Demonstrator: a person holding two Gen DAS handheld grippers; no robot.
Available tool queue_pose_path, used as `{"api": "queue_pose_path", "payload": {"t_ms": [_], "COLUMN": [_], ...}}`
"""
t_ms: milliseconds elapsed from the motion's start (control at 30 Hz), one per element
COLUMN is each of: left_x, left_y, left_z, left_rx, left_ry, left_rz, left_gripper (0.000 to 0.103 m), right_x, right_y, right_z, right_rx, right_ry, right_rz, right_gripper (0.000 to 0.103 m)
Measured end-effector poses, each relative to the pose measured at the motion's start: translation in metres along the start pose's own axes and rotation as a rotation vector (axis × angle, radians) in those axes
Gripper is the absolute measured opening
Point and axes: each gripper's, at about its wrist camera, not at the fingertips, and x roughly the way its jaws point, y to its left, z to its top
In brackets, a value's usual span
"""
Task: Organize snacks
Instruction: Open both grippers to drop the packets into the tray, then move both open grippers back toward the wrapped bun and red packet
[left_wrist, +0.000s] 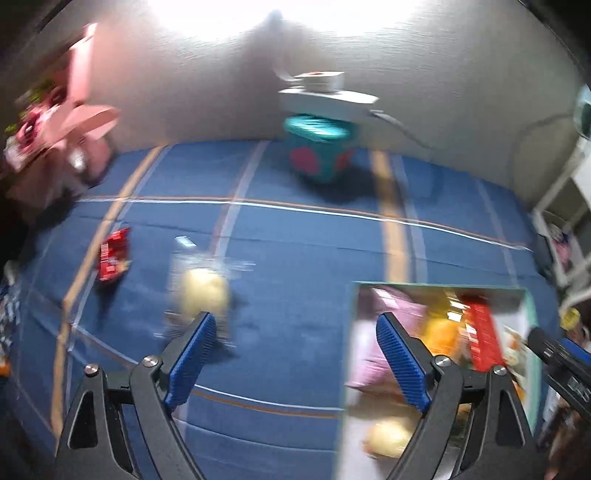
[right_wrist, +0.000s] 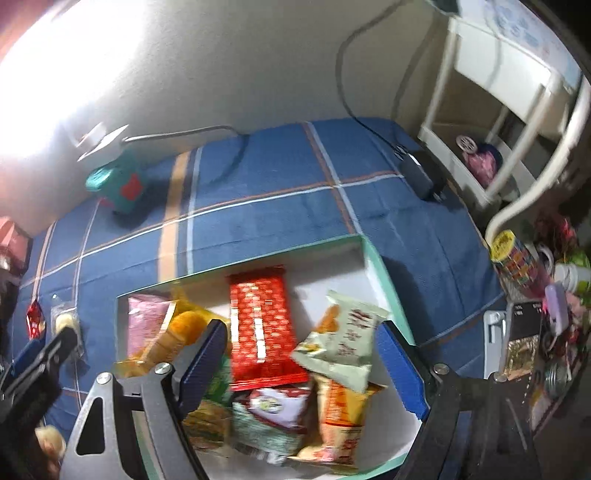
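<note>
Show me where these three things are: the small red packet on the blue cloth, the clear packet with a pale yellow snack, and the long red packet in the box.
small red packet (left_wrist: 113, 254), left wrist view, its middle
clear packet (left_wrist: 203, 291), left wrist view, the yellow snack
long red packet (right_wrist: 262, 325), right wrist view, its middle

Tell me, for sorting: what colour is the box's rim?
Teal rim, white inside; clearest from the right wrist.

2 loose snacks (left_wrist: 113, 254), 1 box (right_wrist: 373, 258).

Blk grippers (left_wrist: 295, 354), blue ribbed pads (left_wrist: 192, 358)
</note>
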Motion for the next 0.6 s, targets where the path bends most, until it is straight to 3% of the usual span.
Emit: {"api": "queue_pose_path", "payload": {"t_ms": [67, 200, 267, 300, 600], "left_x": [0.004, 0.009, 0.01, 0.01, 0.009], "left_y": [0.017, 0.048, 0.061, 0.068, 0.114], "left_z": [0.002, 0.008, 0.009, 0.01, 0.016], "left_rx": [-0.022, -0.061, -0.081, -0.095, -0.138], "left_ry": [0.002, 0.005, 0.004, 0.004, 0.006], "left_rz": [0.03, 0.067, 0.082, 0.087, 0.095], "left_gripper": [0.099, 0.099, 0.099, 0.099, 0.099], "right_x": [-0.003, -0.007, -0.007, -0.007, -0.007], "right_y": [0.017, 0.048, 0.066, 0.074, 0.126], "right_z": [0.001, 0.0, -0.002, -0.003, -0.01], "right_rx": [-0.035, -0.088, -0.121, -0.135, -0.179], "right_ry": [-0.007, -0.02, -0.023, -0.025, -0.033], "right_rz": [0.014, 0.037, 0.046, 0.05, 0.082], "right_gripper": [0.085, 0.086, 0.094, 0.103, 0.103]}}
